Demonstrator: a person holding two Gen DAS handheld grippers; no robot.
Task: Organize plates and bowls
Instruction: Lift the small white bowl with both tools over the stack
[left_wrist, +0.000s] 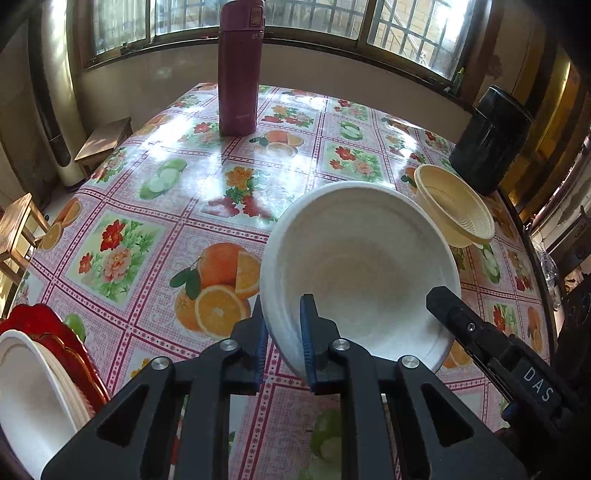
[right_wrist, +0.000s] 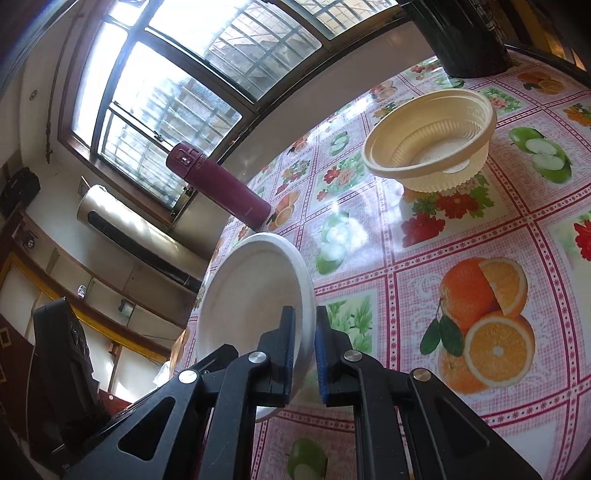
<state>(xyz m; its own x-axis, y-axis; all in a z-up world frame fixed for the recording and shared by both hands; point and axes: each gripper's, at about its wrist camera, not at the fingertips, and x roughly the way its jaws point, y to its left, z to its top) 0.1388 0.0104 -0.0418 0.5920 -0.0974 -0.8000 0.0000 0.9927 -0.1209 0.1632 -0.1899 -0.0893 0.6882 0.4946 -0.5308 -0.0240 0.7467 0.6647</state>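
A white bowl (left_wrist: 362, 266) hangs tilted above the fruit-patterned tablecloth (left_wrist: 155, 236). My left gripper (left_wrist: 282, 306) is shut on its left rim, blue pads on either side of the wall. My right gripper (right_wrist: 304, 314) is shut on the opposite rim of the same white bowl (right_wrist: 255, 291); one of its fingers (left_wrist: 454, 314) shows at the bowl's right edge in the left wrist view. A cream ribbed bowl (left_wrist: 454, 206) sits on the table behind it, also in the right wrist view (right_wrist: 432, 140). A white plate (left_wrist: 26, 387) lies on a red plate (left_wrist: 44, 325) at the near left.
A tall maroon flask (left_wrist: 238, 74) stands at the table's far side near the window. A black cylindrical container (left_wrist: 491, 140) stands at the far right corner, just behind the cream bowl. Wooden stools (left_wrist: 105, 140) stand on the floor to the left.
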